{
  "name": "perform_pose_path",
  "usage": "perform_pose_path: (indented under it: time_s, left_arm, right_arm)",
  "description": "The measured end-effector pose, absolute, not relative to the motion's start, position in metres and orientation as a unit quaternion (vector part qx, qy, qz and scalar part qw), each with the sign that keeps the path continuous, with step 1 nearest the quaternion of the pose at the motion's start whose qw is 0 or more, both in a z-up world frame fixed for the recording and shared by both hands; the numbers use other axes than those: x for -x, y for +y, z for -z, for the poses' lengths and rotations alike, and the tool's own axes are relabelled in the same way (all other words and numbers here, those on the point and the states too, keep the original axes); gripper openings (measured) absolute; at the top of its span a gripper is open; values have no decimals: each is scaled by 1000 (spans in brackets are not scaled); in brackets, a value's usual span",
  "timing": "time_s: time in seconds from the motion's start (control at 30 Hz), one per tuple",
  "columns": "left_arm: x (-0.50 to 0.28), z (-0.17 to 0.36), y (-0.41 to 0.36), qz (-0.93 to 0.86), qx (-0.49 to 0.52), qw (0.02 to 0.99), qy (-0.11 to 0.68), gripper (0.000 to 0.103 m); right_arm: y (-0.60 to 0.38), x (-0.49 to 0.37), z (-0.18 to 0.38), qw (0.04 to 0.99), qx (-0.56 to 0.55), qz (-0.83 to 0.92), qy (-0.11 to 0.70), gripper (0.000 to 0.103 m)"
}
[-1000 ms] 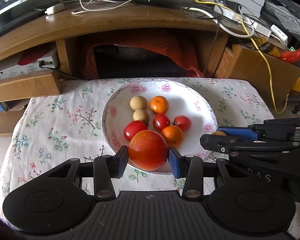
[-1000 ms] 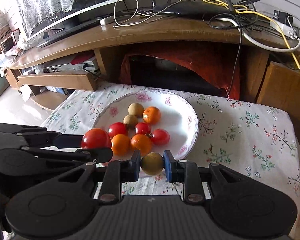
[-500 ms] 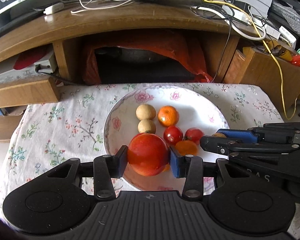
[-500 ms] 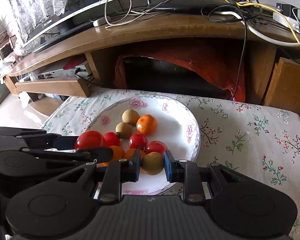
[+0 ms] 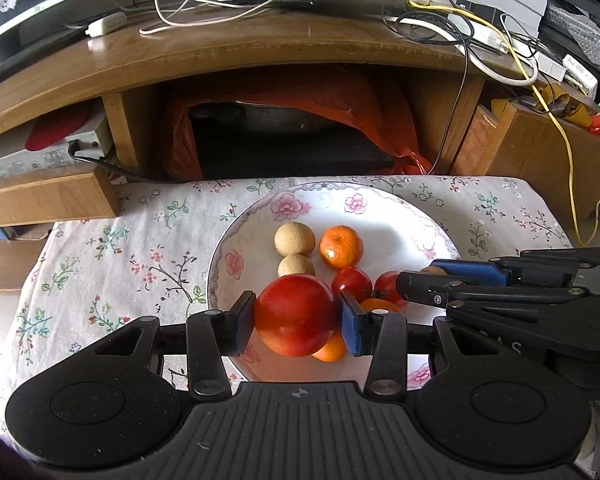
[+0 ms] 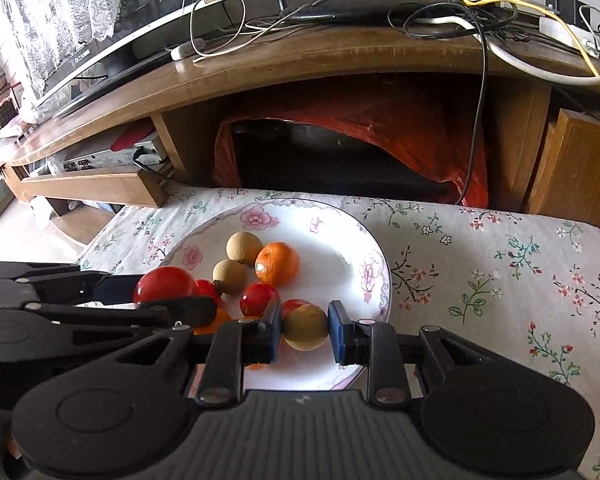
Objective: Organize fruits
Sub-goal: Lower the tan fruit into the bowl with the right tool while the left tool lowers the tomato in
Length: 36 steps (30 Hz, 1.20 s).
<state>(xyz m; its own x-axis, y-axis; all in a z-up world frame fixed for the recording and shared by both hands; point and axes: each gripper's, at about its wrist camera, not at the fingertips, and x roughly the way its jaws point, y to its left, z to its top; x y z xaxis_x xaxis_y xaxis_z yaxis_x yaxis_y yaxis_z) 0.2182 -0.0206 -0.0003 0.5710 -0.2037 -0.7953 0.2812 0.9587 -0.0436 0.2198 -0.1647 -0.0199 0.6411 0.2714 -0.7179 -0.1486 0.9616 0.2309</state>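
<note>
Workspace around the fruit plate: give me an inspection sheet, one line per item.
Surface: floral tablecloth over a low table, carrying one white flowered plate.
Job's things: on the plate, two longans, a mandarin, small tomatoes and more orange fruit partly hidden behind the grippers.
Clutter: nothing seen on the cloth beside the plate.
Grippers: left gripper with a large red tomato between its pads, jaws opening; right gripper shut on a longan; both above the plate's near side.
Cables: white, black and yellow cables tangled on the wooden desk.
Surroundings: red plastic bag under the desk, monitor at left.
</note>
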Motion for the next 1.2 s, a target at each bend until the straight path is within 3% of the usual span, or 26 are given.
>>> perform_pose_path:
  time_s: [0.73, 1.2]
  left_arm:
    - [-217, -6, -17, 134, -31, 890, 434, 64]
    - [-183, -27, -17, 109, -55, 900, 419, 81]
  right_arm:
    - [-175, -223, 18, 902, -113, -117, 400, 21]
    - [-172, -187, -7, 913, -91, -98, 386, 23]
